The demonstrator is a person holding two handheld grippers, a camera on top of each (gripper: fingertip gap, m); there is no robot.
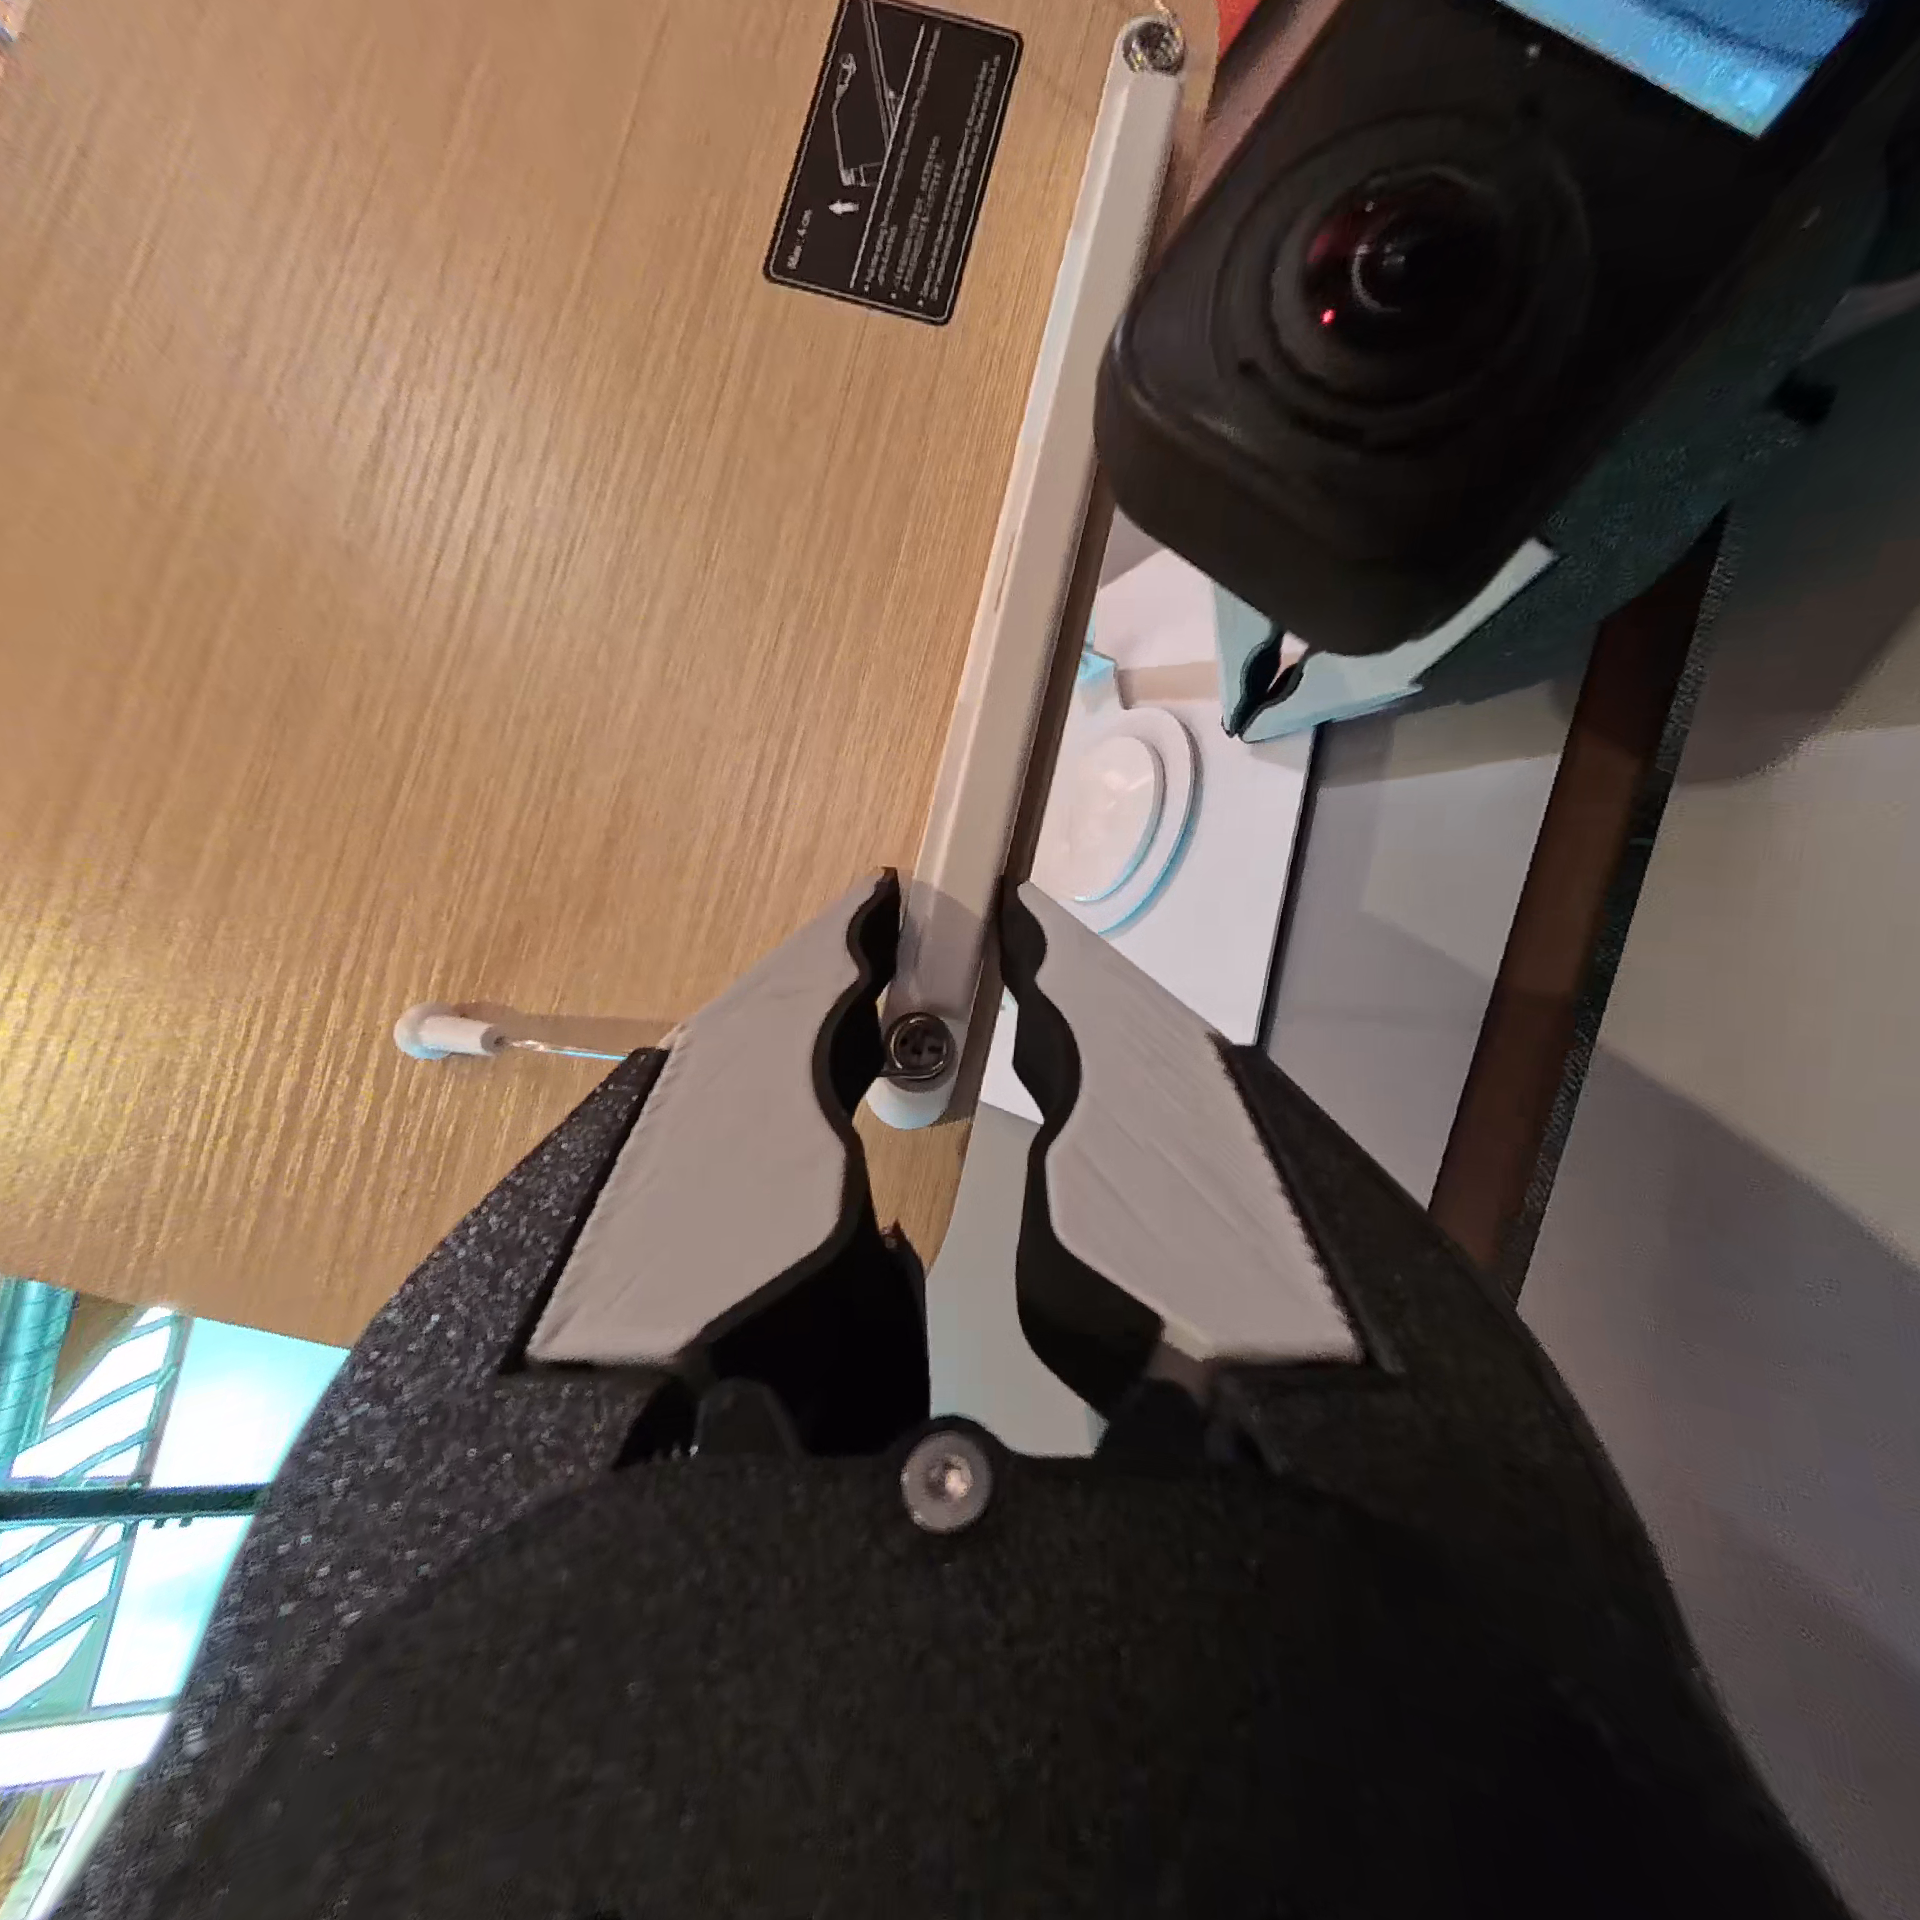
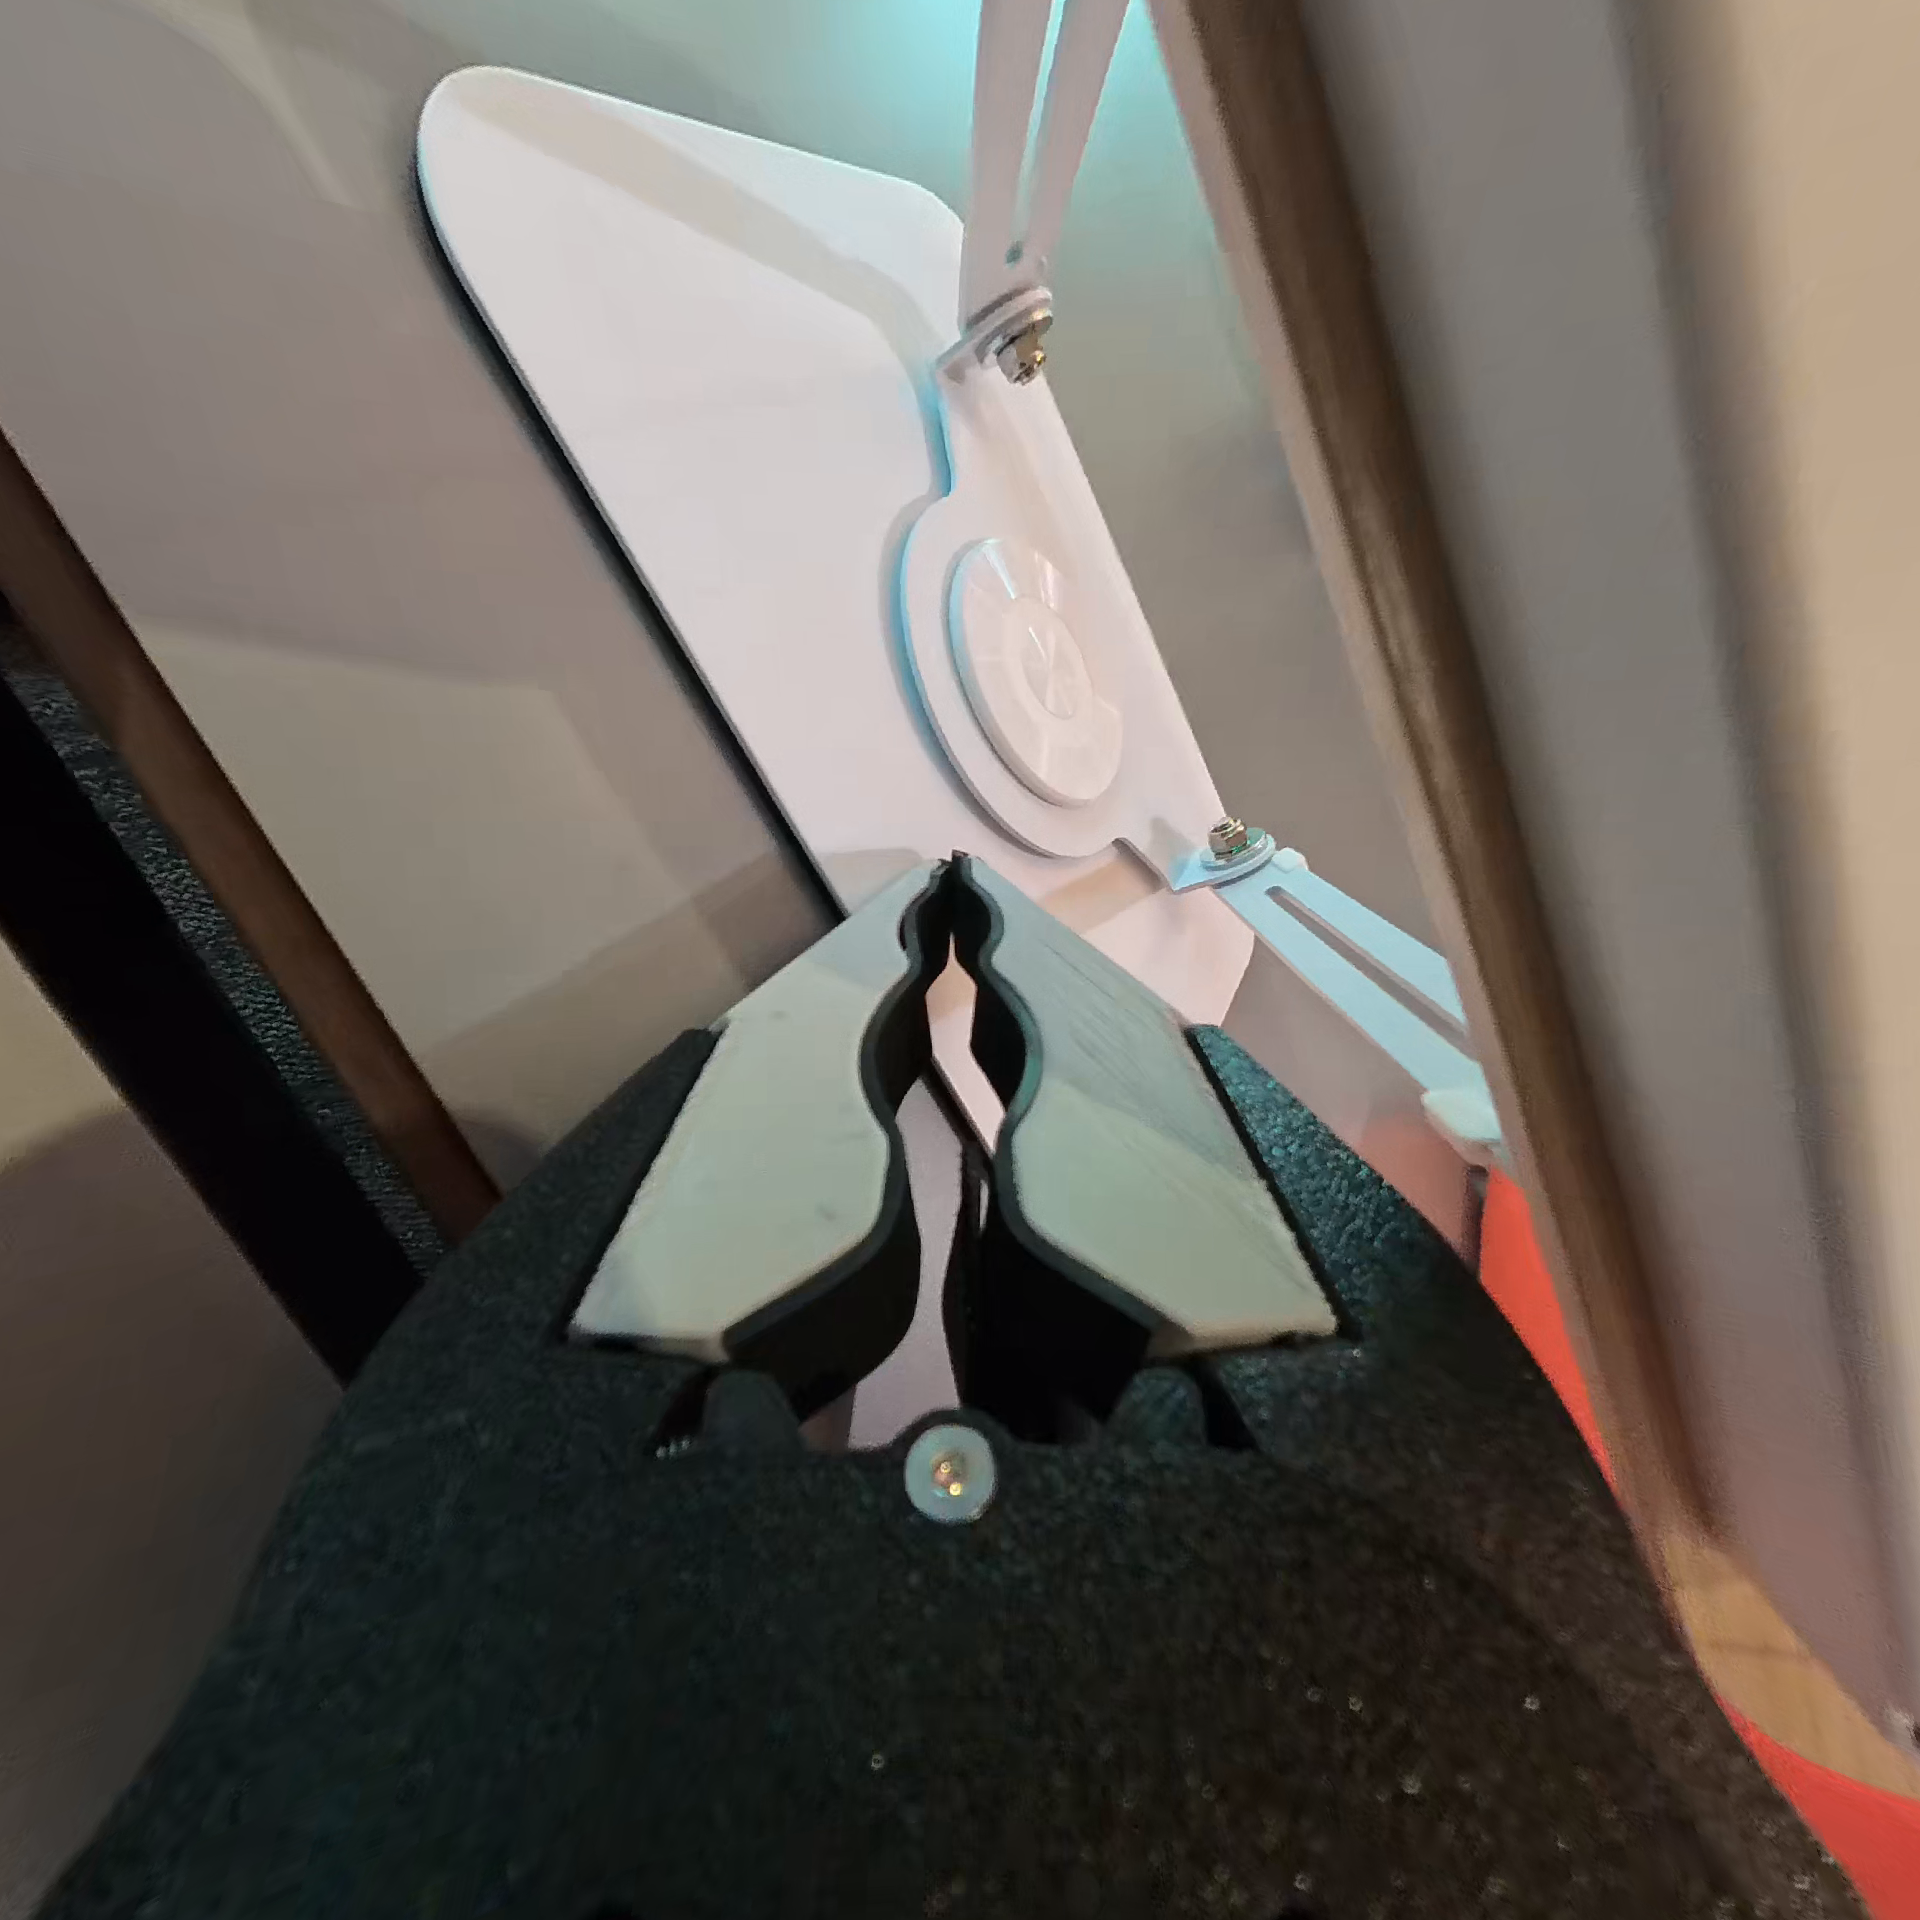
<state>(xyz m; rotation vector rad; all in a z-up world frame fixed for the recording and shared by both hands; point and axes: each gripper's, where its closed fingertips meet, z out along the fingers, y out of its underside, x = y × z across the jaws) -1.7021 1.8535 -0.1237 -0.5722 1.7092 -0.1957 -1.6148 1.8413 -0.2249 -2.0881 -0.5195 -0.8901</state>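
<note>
My left gripper is shut on a white metal strut that runs along the edge of a light wooden panel, just above the strut's pivot bolt. My right gripper is shut on the near edge of a white base plate with a round white disc in it. It also shows in the left wrist view, with its black camera, pinching the same plate. Two white struts are bolted to the plate's corners.
A black sticker is on the wooden panel, and a small white pin sticks out of it. The plate lies on a grey surface with a dark brown border. The panel's edge rises close on the right, with something orange below.
</note>
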